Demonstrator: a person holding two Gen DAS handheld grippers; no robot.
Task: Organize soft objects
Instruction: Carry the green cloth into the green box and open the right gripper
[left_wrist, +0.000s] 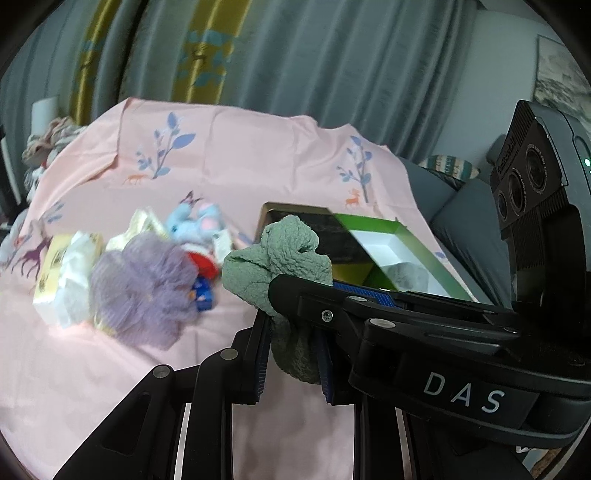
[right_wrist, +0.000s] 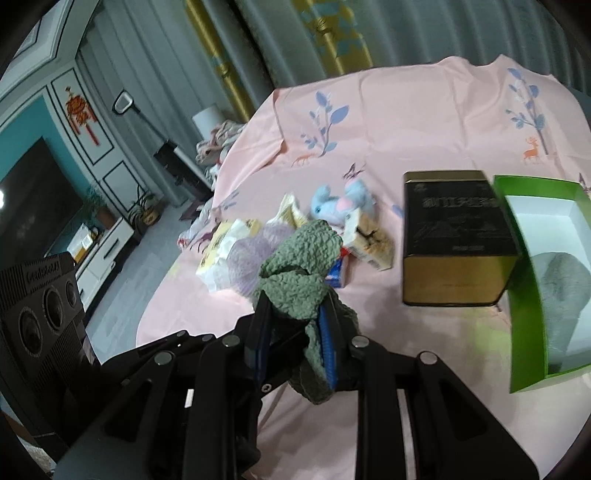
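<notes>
Both claws have hold of the same sage-green knitted cloth (left_wrist: 275, 258), a lumpy bunched piece of soft fabric that sits just below the middle of each wrist view, raised clear of the worktop covered in a pink cloth printed with blue leafy sprigs and small deer (left_wrist: 236, 155). In the left wrist view the left claw (left_wrist: 291, 354) is nearly closed, its blue-padded fingers (left_wrist: 261, 354) pinching the lower tail of the cloth, while the right claw (left_wrist: 365, 295) reaches in from the right of the frame and clamps the upper bunch. In the right wrist view the right claw (right_wrist: 295, 332) is likewise narrowed onto the cloth, which bulges out above its fingertips and hangs down in a fold below them. On the pink cloth, left of centre in the left wrist view, lies a blurred cluster: a lilac mesh bath pouf (left_wrist: 142, 291), pale yellow-and-white soft packets (left_wrist: 68, 273), a light blue plush toy with pink ears (left_wrist: 194, 221), and a small red and blue item (left_wrist: 201, 275) half hidden behind the pouf. To the right of the held cloth stands a black-and-gold rectangular tin (right_wrist: 456, 240), and just beside it, at the right edge of the right wrist view, an open green cardboard box with a white lining (right_wrist: 532, 288) holds a grey fuzzy soft thing (right_wrist: 565, 295). Grey curtains with yellow bands (left_wrist: 207, 55) hang behind the worktop.
</notes>
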